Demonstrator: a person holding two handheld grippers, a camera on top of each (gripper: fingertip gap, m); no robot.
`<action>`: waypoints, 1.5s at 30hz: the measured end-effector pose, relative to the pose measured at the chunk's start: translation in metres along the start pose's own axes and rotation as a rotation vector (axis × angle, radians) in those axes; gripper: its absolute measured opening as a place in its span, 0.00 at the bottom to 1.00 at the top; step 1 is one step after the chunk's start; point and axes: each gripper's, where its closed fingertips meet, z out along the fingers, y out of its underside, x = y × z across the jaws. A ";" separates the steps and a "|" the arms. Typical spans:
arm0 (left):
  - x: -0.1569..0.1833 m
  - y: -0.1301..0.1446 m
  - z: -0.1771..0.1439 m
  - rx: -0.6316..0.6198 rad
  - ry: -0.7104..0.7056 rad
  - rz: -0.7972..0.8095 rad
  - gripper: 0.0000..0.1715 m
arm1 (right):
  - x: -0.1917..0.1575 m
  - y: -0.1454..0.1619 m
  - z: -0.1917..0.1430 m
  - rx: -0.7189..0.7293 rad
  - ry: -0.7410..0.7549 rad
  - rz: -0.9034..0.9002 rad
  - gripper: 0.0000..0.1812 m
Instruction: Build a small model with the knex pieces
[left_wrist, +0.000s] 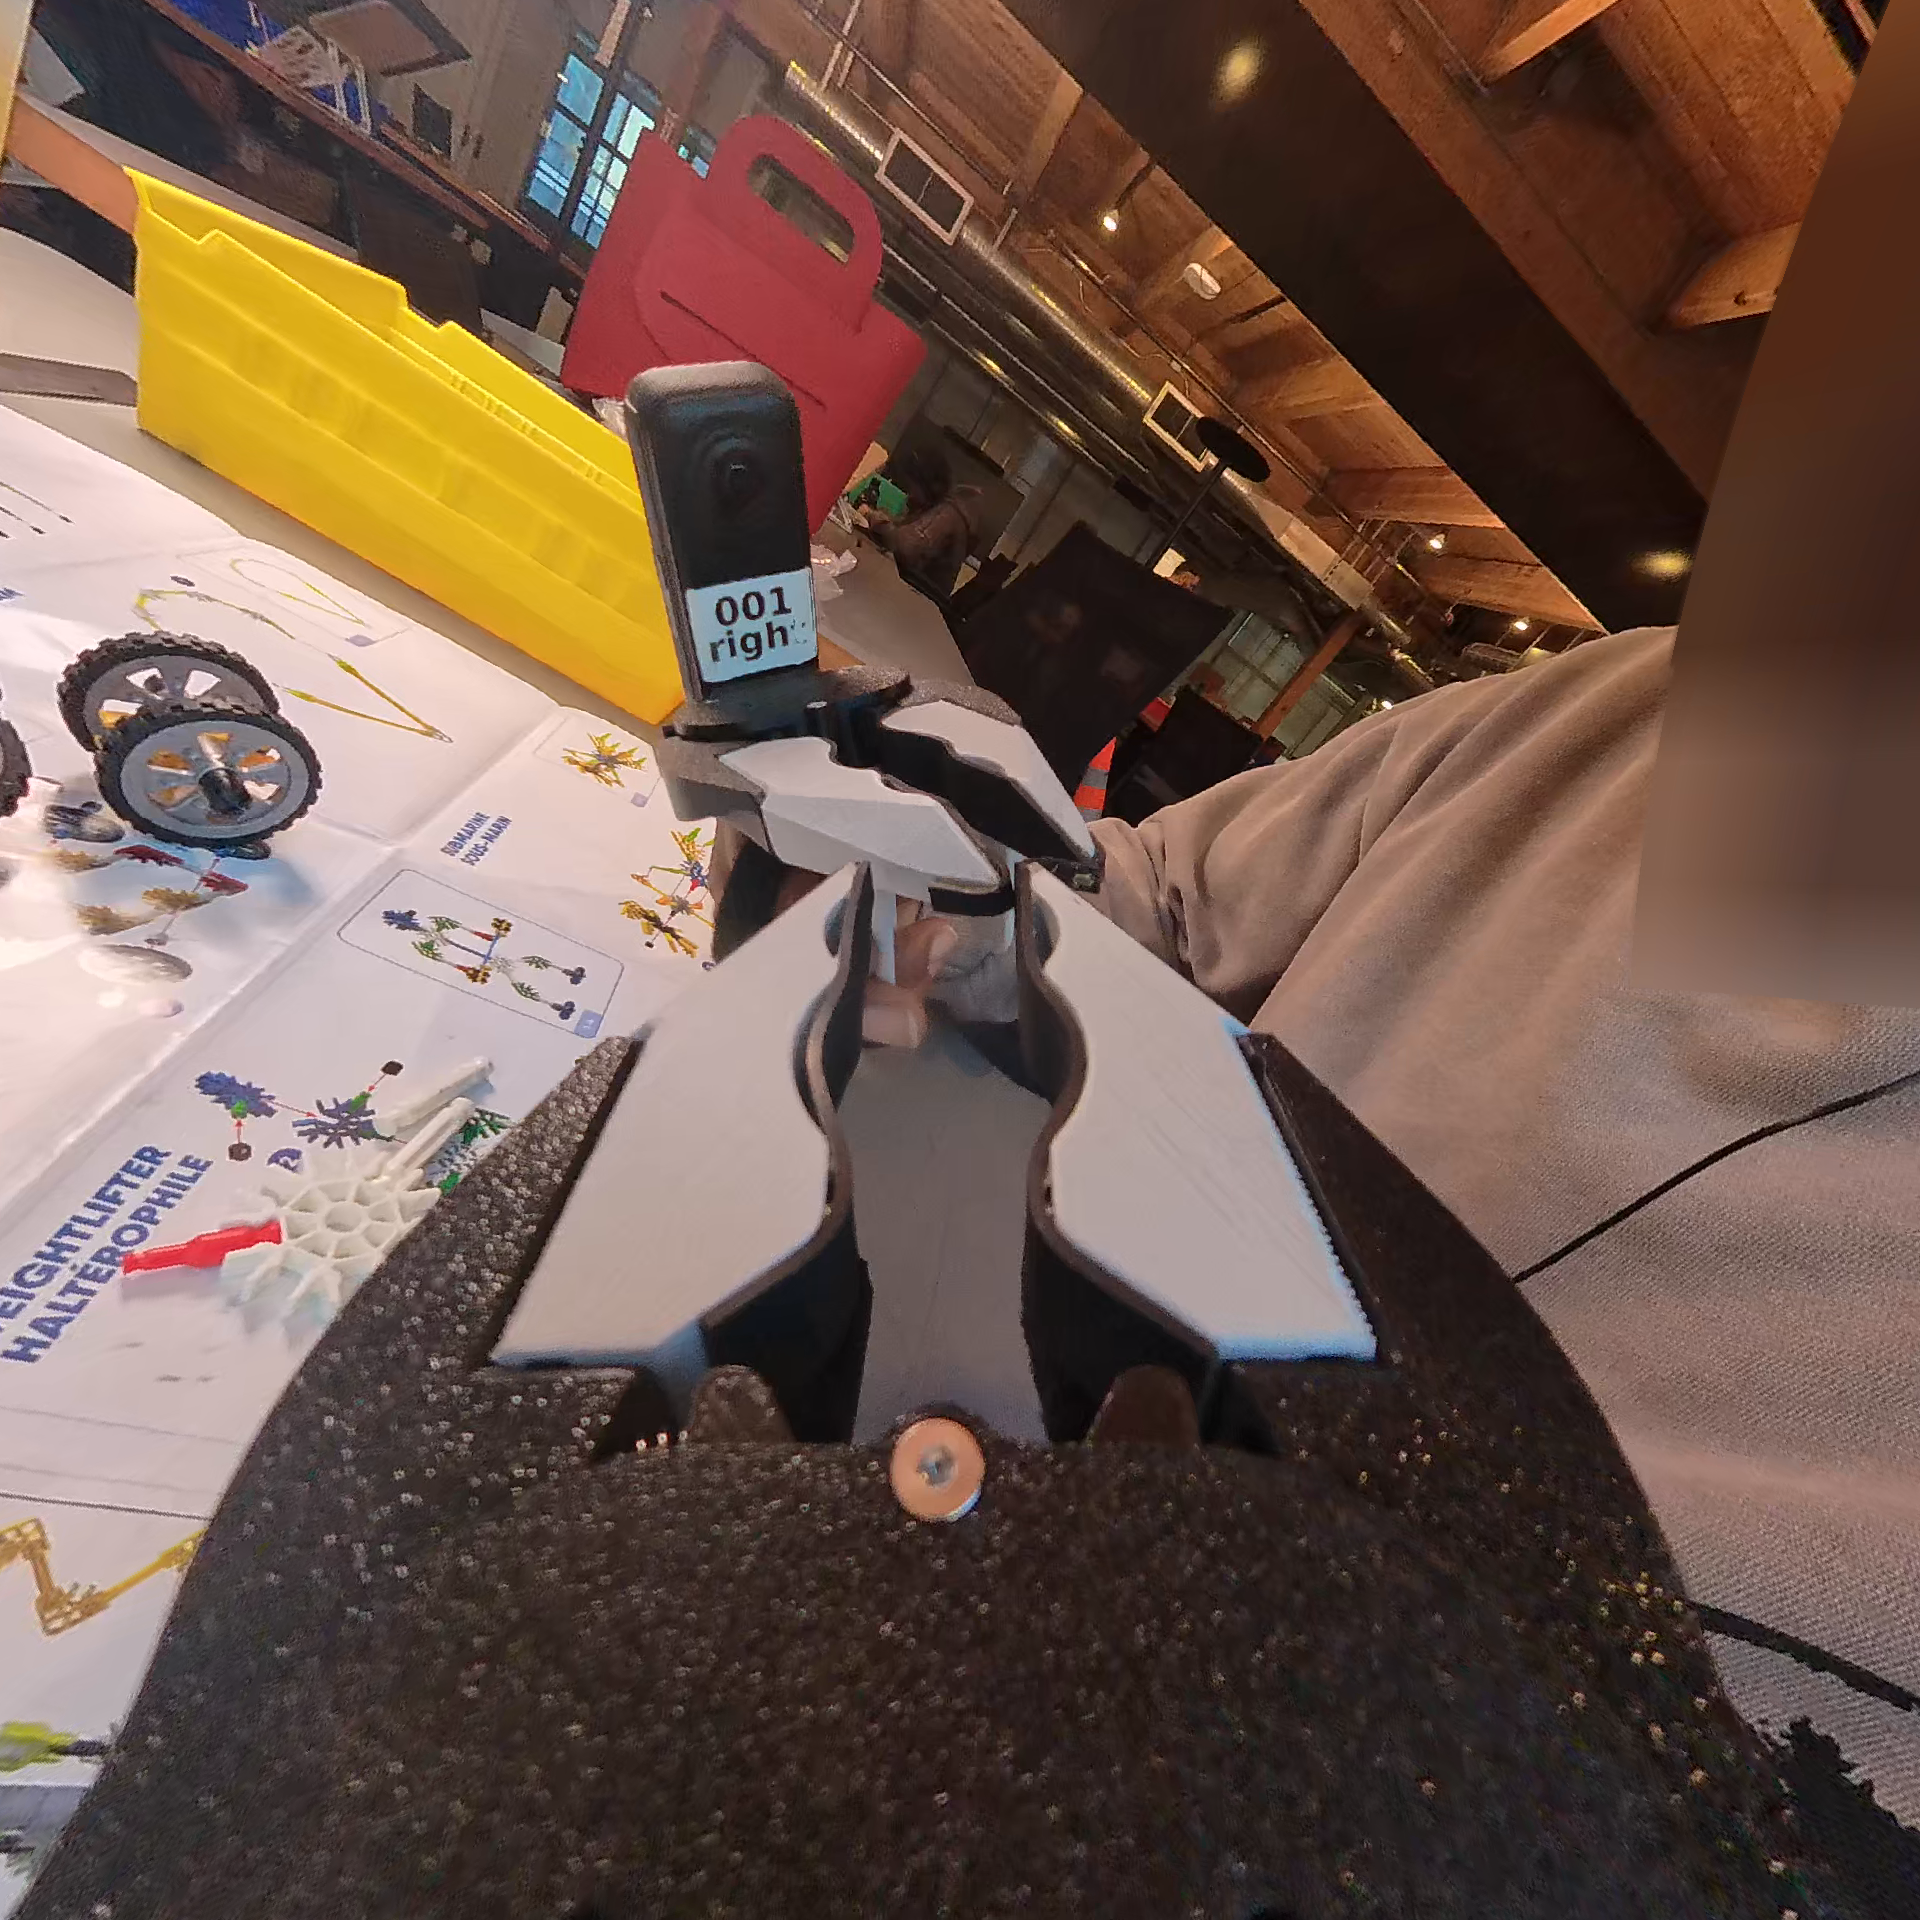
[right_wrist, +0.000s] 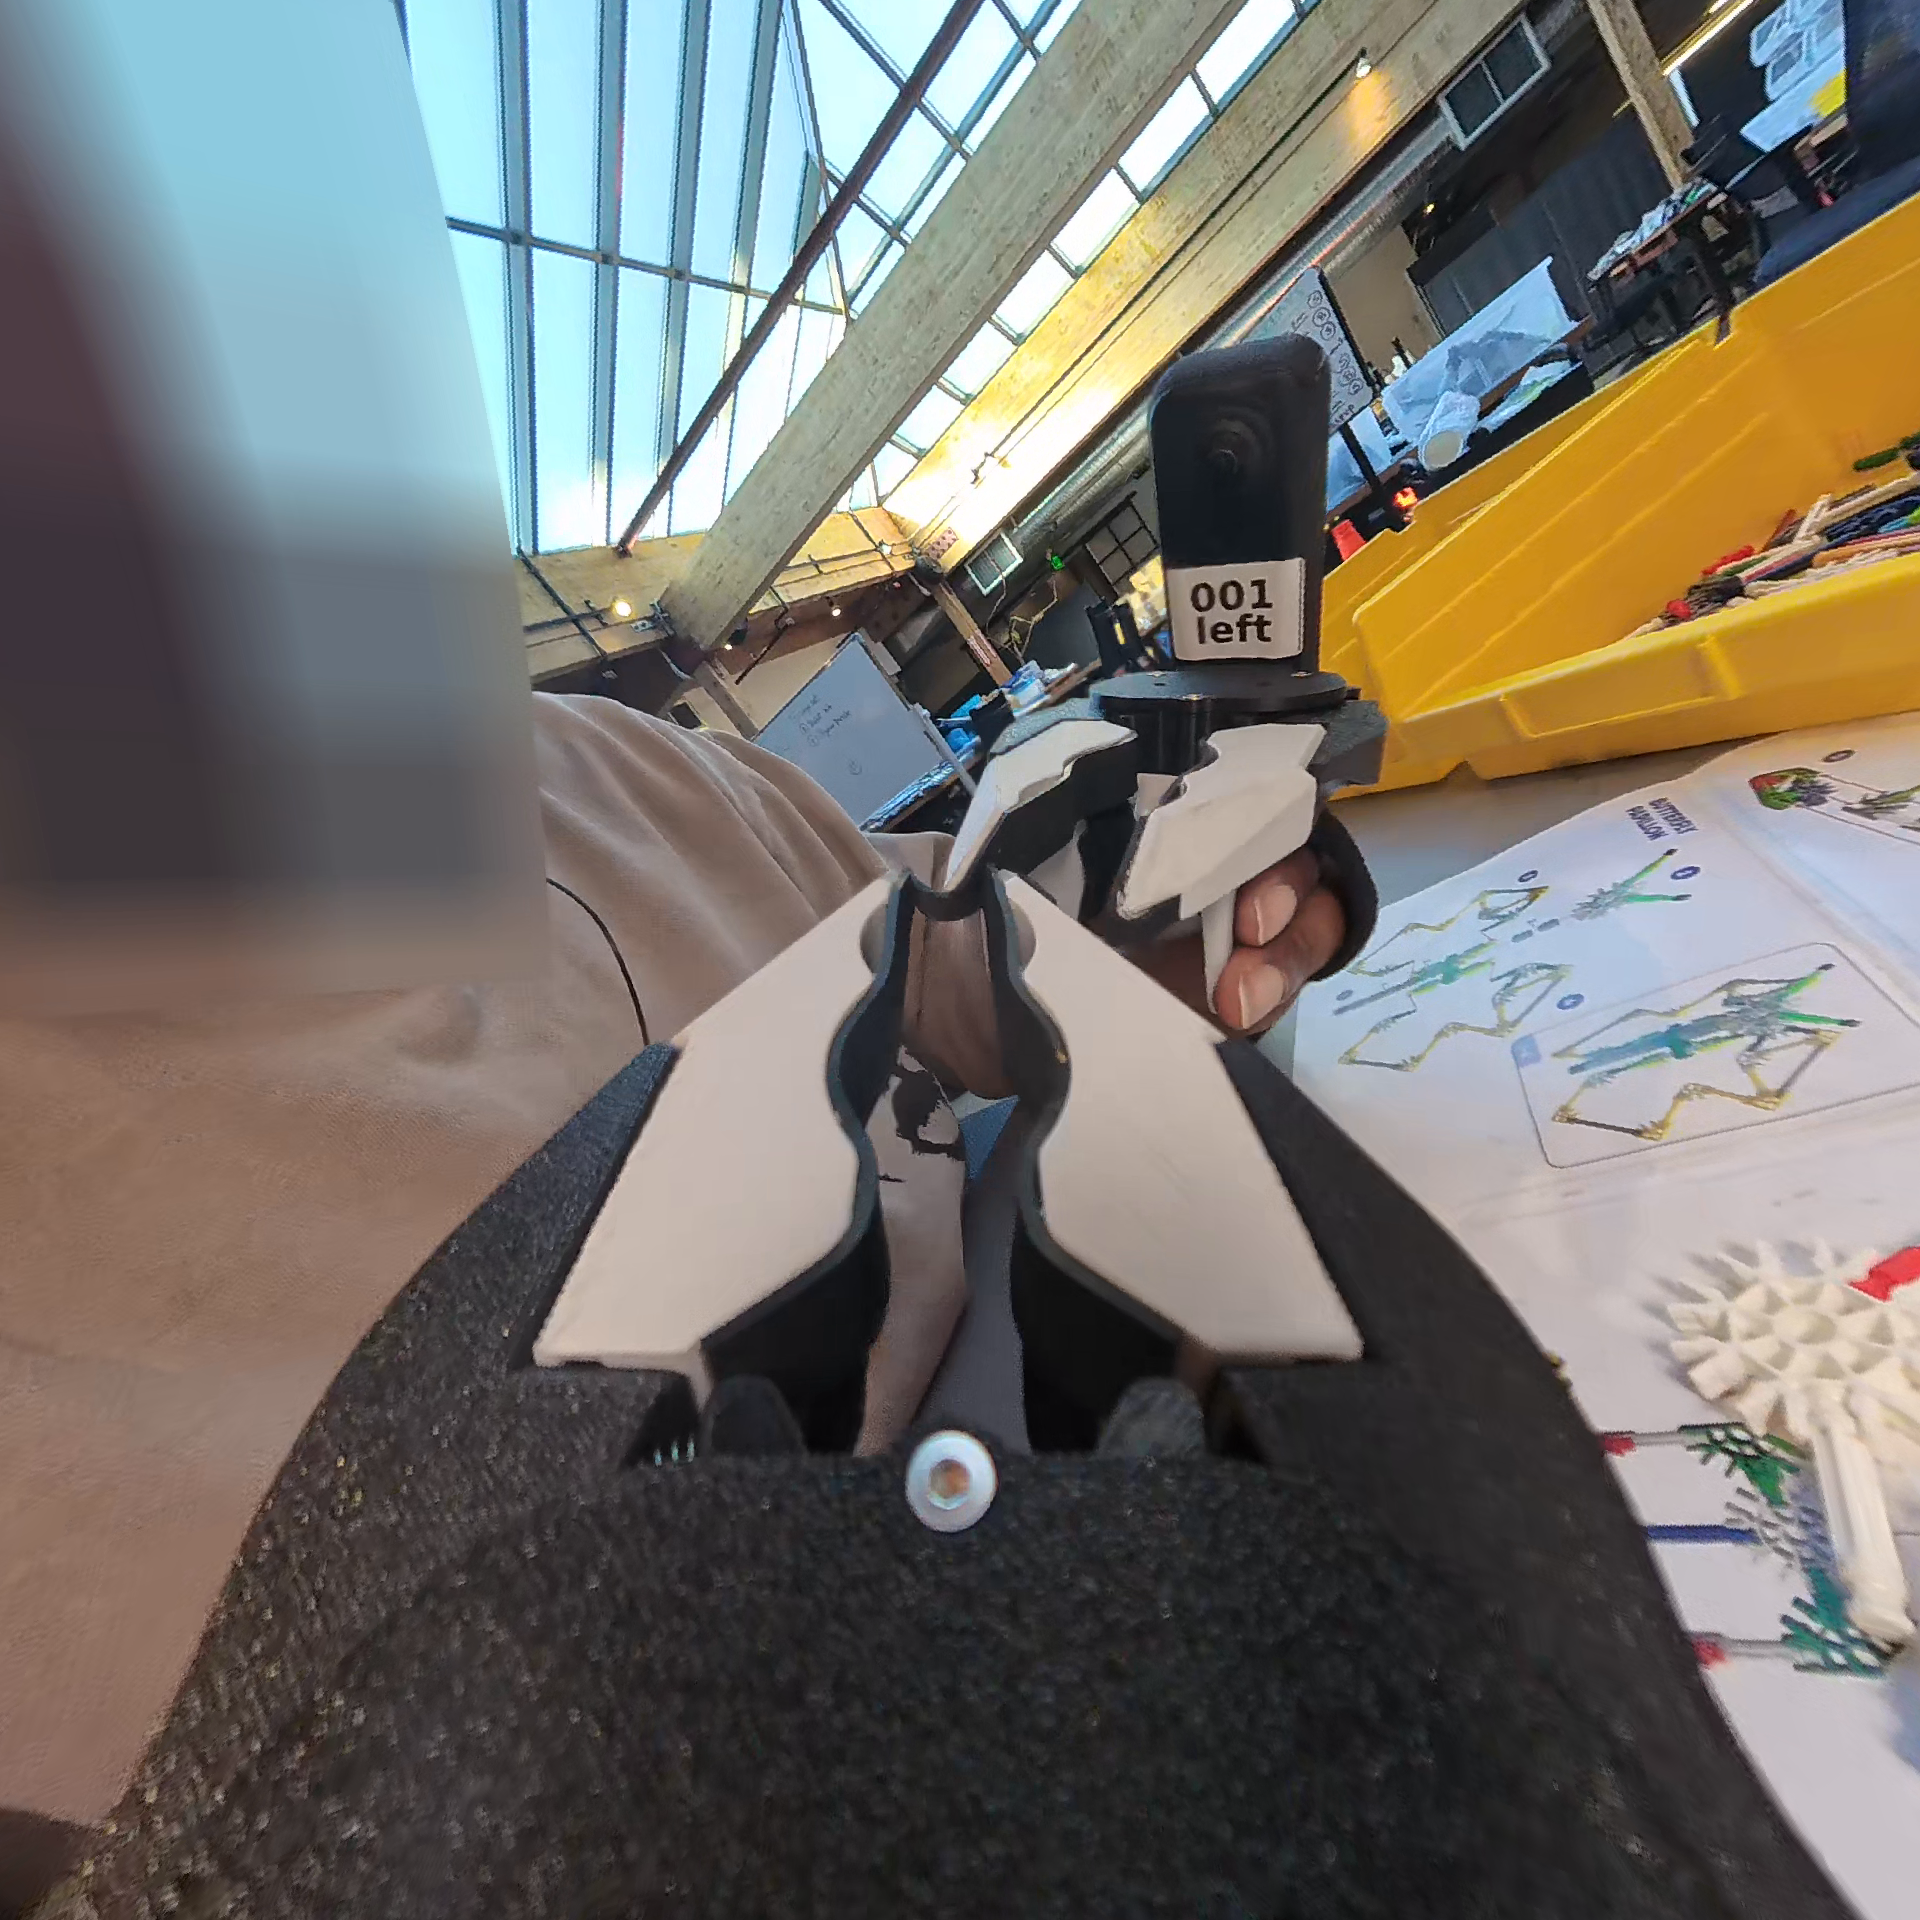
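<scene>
My two grippers face each other above the table, tips interleaved. My right gripper (right_wrist: 948, 896) is nearly closed, with a small black piece (right_wrist: 940, 907) spanning its fingertips. My left gripper (left_wrist: 940, 883) has its jaws apart. The right gripper's fingertip reaches in between them. The black piece (left_wrist: 971, 902) there touches only one of my left fingers (left_wrist: 1143, 1122). In each view a hand grips the other gripper's handle. A white snowflake connector (left_wrist: 332, 1216) with white rods and a red rod (left_wrist: 203, 1247) lies on the instruction sheet (left_wrist: 343, 790); it also shows in the right wrist view (right_wrist: 1787, 1340).
A yellow bin (left_wrist: 364, 416) of building parts stands behind the sheet and also shows in the right wrist view (right_wrist: 1621, 582). A red carry box (left_wrist: 727, 270) stands behind the bin. A wheel-and-axle pair (left_wrist: 187, 738) rests on the sheet. A person's beige sleeve (left_wrist: 1403, 831) is close by. The grippers are tip to tip, or close to it.
</scene>
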 end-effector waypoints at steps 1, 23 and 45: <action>0.000 0.001 0.000 -0.003 -0.001 0.004 0.14 | 0.001 0.001 0.001 -0.010 0.018 -0.026 0.06; 0.007 -0.013 -0.002 0.150 -0.034 0.155 0.07 | 0.002 -0.009 0.008 0.063 0.211 -0.360 0.03; -0.103 0.052 -0.052 -0.470 -0.611 0.273 0.19 | 0.108 0.049 -0.085 -0.755 0.871 -0.553 0.14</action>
